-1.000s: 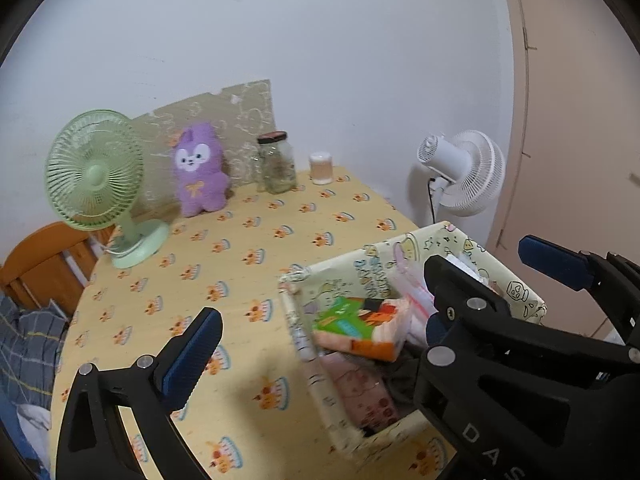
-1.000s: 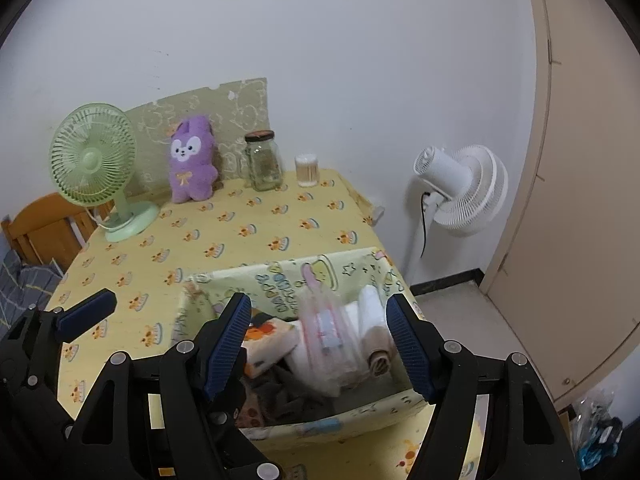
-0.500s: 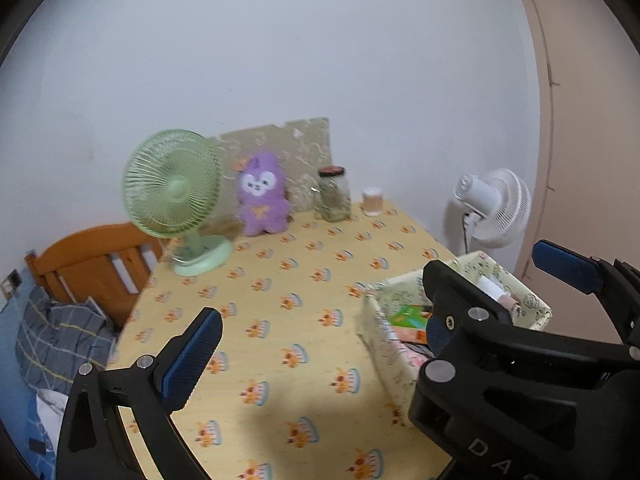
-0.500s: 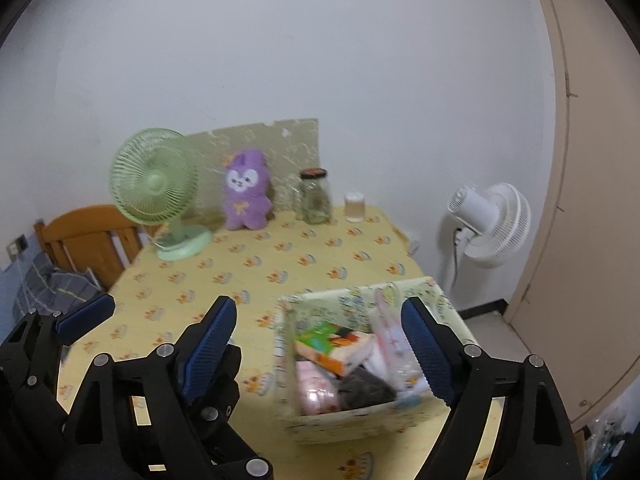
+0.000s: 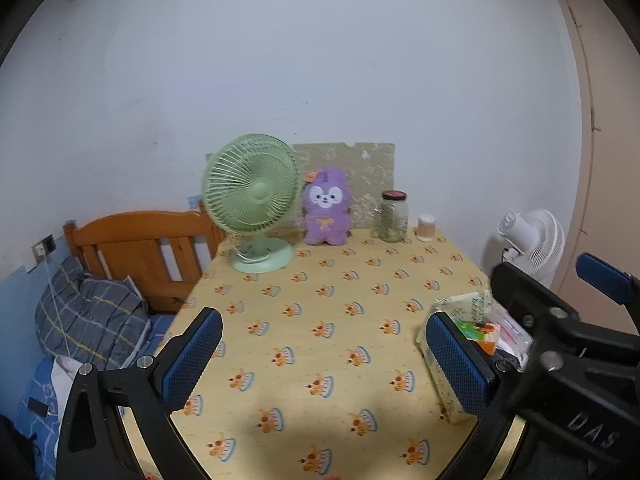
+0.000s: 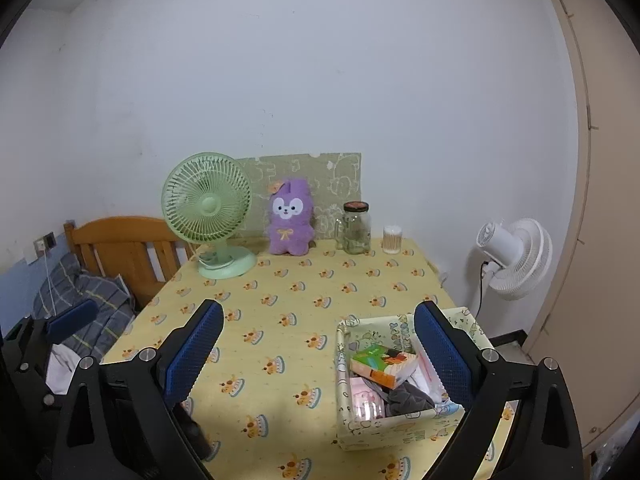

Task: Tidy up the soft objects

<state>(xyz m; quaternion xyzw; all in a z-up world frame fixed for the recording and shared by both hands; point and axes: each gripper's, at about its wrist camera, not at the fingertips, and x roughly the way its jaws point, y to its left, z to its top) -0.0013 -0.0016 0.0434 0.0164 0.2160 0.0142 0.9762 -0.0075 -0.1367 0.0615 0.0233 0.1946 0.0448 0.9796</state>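
A patterned fabric storage box sits near the front right corner of the table, holding a tissue pack, pink and grey soft items and plastic packets. It also shows in the left wrist view, partly behind the right gripper. A purple plush toy stands upright at the back of the table. My left gripper is open and empty above the table's front. My right gripper is open and empty, its right finger above the box.
A green desk fan stands back left, a glass jar and a small cup back right. A white floor fan is right of the table. A wooden headboard and bedding lie left.
Both grippers have pulled back and up from the box; it now sits lower right in both views. More of the table, bed and wall shows.
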